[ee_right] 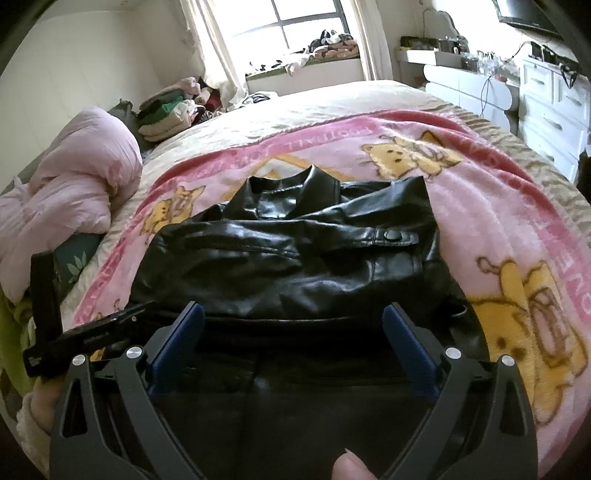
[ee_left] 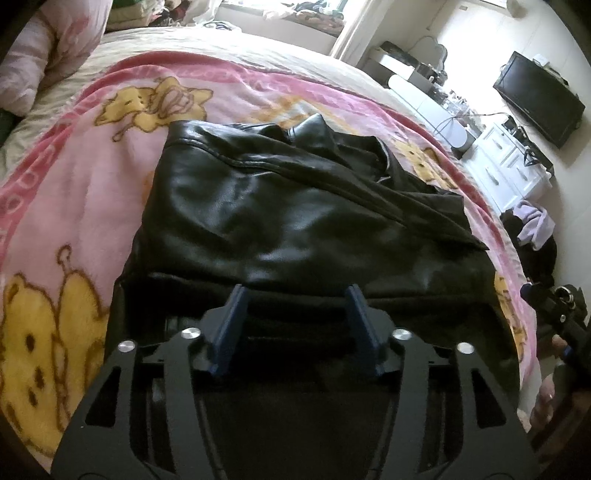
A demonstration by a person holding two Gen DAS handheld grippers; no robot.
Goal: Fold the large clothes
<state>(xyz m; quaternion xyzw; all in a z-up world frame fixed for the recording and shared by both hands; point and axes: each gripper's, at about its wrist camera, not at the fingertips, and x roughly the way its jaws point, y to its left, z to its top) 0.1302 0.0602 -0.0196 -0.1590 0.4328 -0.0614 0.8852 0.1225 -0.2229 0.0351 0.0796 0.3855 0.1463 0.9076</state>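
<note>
**Lying folded on the pink blanket: a black leather jacket, both grippers spread at its near edge**

Lying across the middle of a pink cartoon blanket [ee_left: 74, 206] on the bed, the black leather jacket [ee_left: 280, 206] is gathered into a compact, roughly rectangular bundle. Its collar [ee_right: 295, 184] stands up at the far end, and a sleeve [ee_right: 332, 236] with a snap-buttoned cuff tab lies folded across the top of the body. The near hem runs straight across, just in front of both sets of fingers.

The left gripper [ee_left: 297, 295] sits low at the near edge of the jacket, its blue fingers [ee_left: 236, 314] spread apart with nothing pinched between them; dark leather shows in the gap beneath. The right gripper [ee_right: 293, 314] is likewise released, its blue fingers [ee_right: 404, 332] standing wide on either side of the jacket's near portion, gripping nothing. In the right wrist view the left gripper's black body shows at the lower left, beside the jacket's left edge.

A bundled pink quilt [ee_right: 66, 192] rests on the bed to the left of the blanket. A white dresser [ee_right: 554, 96] stands along the right wall, a dark television [ee_left: 539, 99] is mounted above it, and a window [ee_right: 291, 26] lights the far end of the room.
</note>
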